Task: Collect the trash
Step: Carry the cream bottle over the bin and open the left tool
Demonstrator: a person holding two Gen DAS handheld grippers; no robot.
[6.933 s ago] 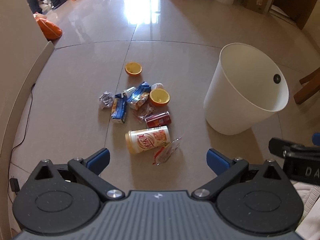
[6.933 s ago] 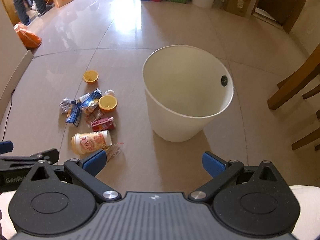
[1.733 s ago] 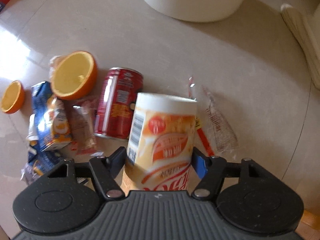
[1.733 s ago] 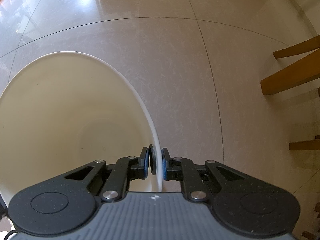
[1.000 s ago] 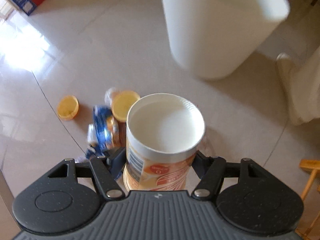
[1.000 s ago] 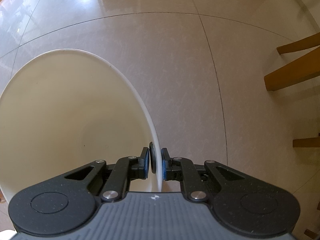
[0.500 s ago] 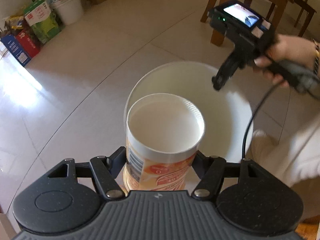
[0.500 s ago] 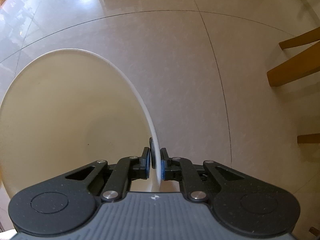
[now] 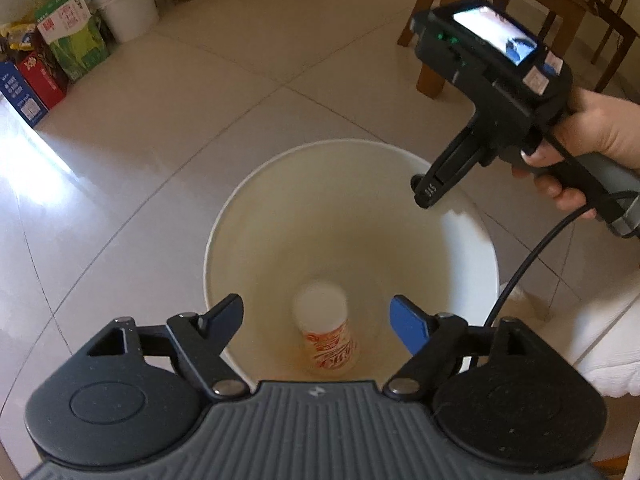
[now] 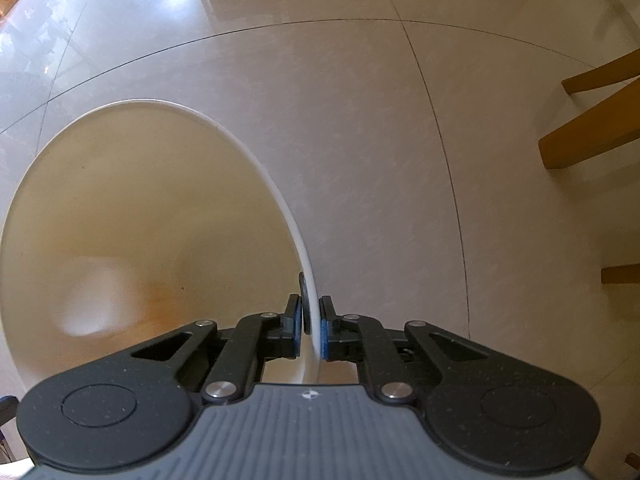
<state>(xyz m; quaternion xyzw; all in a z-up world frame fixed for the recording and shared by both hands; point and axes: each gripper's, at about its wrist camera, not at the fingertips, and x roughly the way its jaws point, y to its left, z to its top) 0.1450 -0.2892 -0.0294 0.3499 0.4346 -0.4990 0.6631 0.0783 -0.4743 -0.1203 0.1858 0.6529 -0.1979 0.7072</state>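
Now the left gripper (image 9: 318, 318) hangs over the white trash bin (image 9: 256, 184), its jaws just spread apart with nothing between them; the orange-printed paper cup (image 9: 328, 336), blurred, is low inside the bin. Opposite, the right gripper (image 10: 310, 330) pinches the bin's rim (image 10: 280, 200), held by a hand (image 9: 592, 148). Likely risk: that pinch slipping, or tugging sideways, could tip the light bin and spill the cup onto the tiled floor (image 9: 140, 152).

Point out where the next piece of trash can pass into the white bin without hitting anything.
The bin mouth is open on its far-left arc, bordered by bare floor tile. The cup blurs low inside, leaving the walls around it free. It is crowded at the right rim, where the right tongs pinch the edge.
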